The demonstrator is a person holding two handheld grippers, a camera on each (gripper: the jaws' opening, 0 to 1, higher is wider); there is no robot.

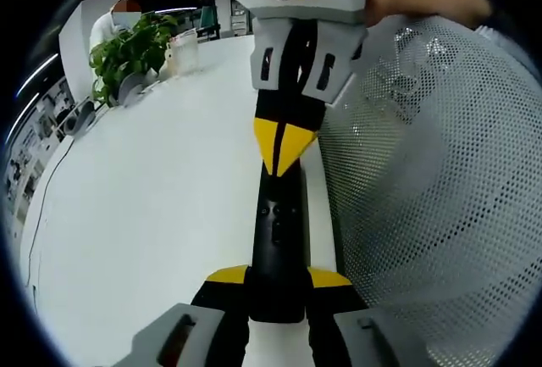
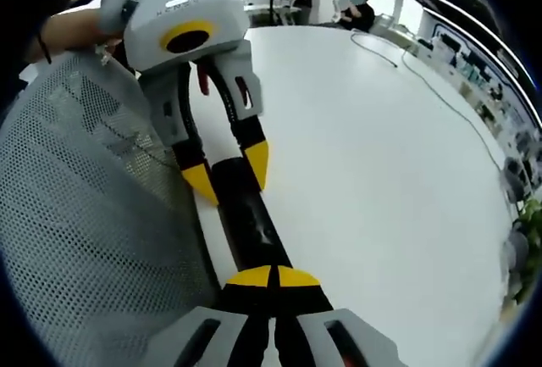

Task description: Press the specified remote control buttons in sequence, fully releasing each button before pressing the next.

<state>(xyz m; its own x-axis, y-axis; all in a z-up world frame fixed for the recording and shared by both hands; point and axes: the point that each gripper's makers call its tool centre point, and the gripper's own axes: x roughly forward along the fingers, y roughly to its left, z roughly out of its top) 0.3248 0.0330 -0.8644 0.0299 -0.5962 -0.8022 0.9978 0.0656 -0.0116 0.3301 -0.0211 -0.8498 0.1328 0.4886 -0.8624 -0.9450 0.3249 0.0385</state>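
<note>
A long black remote [image 1: 278, 231] lies lengthwise over the white table [image 1: 152, 214], held at its near end between the yellow-tipped jaws of my left gripper [image 1: 279, 278], which is shut on it. My right gripper [image 1: 284, 151] comes in from the top of the left gripper view with its yellow tips closed together, resting on the remote's far half just beyond a cluster of buttons. In the right gripper view the closed tips of the right gripper [image 2: 271, 278] sit on the remote [image 2: 250, 227], and the left gripper [image 2: 229, 172] clamps its far end.
A grey mesh chair back [image 1: 432, 172] stands close beside the remote along the table's edge. A potted plant [image 1: 127, 49] and a glass jar [image 1: 186, 49] stand at the table's far end. A cable [image 2: 423, 70] runs over the table, with people [image 2: 360, 7] seated beyond.
</note>
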